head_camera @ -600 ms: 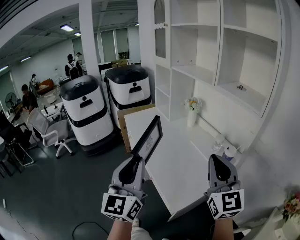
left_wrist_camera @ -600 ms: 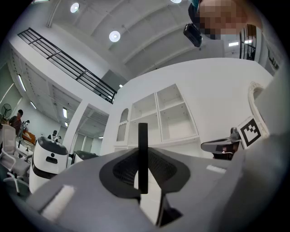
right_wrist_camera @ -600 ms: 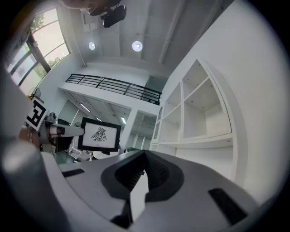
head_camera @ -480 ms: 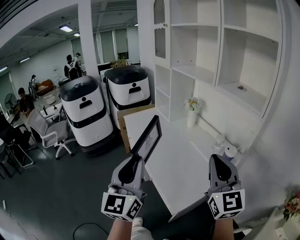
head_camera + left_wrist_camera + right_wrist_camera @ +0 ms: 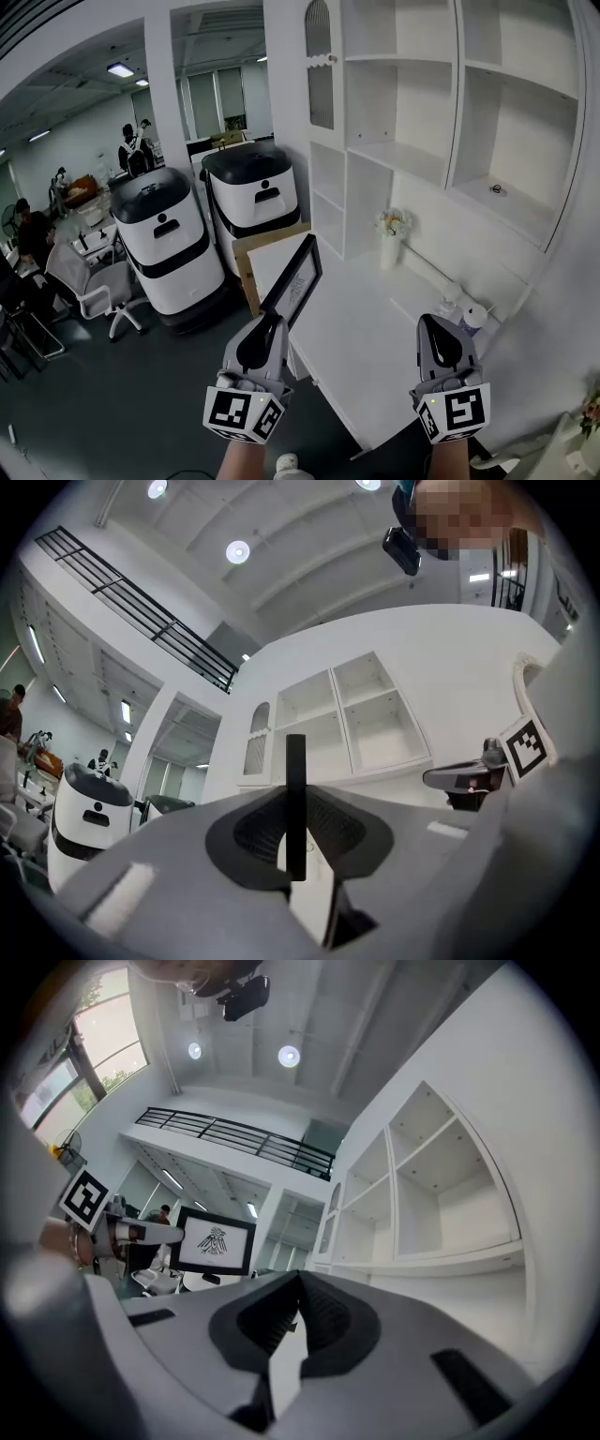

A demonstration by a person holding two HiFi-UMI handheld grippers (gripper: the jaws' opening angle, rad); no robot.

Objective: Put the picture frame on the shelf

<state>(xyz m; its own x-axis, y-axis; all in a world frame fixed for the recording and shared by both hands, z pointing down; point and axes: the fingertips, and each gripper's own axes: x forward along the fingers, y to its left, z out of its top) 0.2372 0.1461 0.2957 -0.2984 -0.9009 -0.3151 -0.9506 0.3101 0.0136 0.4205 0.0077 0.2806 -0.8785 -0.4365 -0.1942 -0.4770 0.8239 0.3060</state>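
In the head view a black picture frame (image 5: 296, 278) with a white print tilts up over the left edge of the white table (image 5: 361, 342). My left gripper (image 5: 271, 321) is shut on its lower end. In the left gripper view the picture frame (image 5: 295, 761) stands edge-on between the pads of the left gripper (image 5: 296, 832). My right gripper (image 5: 432, 323) hovers over the table's near right part, shut with nothing in it. The right gripper view shows the picture frame (image 5: 216, 1241) with a bird drawing, off to the left of the right gripper (image 5: 300, 1288). The white shelf unit (image 5: 422, 159) rises behind the table.
A vase of flowers (image 5: 388, 234) stands at the table's back, with small bottles (image 5: 466, 315) at its right. A small object (image 5: 496, 190) lies in one shelf bay. Two white and black machines (image 5: 164, 234), a cardboard box (image 5: 265, 246) and an office chair (image 5: 98, 281) stand to the left.
The head view has shifted a little, so the shelf and table sit slightly lower and further right. Both grippers and the held frame keep their places.
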